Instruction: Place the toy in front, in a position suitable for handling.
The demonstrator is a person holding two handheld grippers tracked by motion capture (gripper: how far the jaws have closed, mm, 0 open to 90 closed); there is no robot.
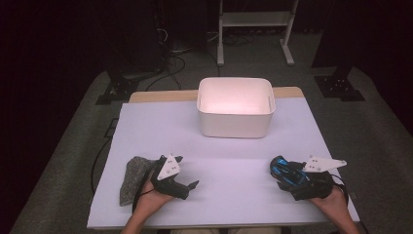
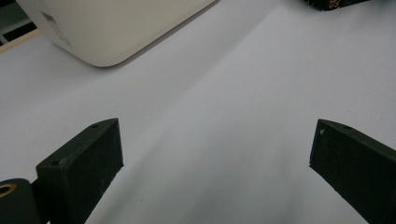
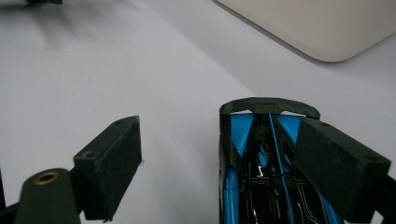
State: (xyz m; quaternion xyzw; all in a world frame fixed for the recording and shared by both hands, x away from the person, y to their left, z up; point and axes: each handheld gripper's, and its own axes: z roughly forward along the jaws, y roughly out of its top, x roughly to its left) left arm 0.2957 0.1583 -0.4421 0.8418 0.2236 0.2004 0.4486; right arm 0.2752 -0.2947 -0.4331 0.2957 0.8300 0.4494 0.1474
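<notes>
1. The blue and black toy car (image 1: 288, 174) lies on the white table (image 1: 229, 146) at the near right, its tail end pointing up the table toward the white bin (image 1: 235, 108). In the right gripper view the car (image 3: 261, 177) sits between the jaws, tight against the right-hand one, with a wide gap to the left-hand one.
2. So the right gripper (image 1: 292, 176) is spread wide around the car and not pinching it; the car rests on the table under its own weight. That looks like a set-up for a grab along the car's flanks.
3. The right hand (image 1: 332, 199) comes in from the bottom edge, low and nearly level, gripper pointing left and slightly up the table.
4. The left gripper (image 1: 187, 185) is open too, jaws well apart with nothing but bare table between them, as its own view shows.
5. The left hand (image 1: 155, 194) rests low on the near left, gripper aimed to the right across the table. A grey cloth (image 1: 135, 178) lies just beside it, untouched by the jaws.
6. The bin stands at the far middle, well apart from both grippers, and appears empty: a likely drop spot.
</notes>
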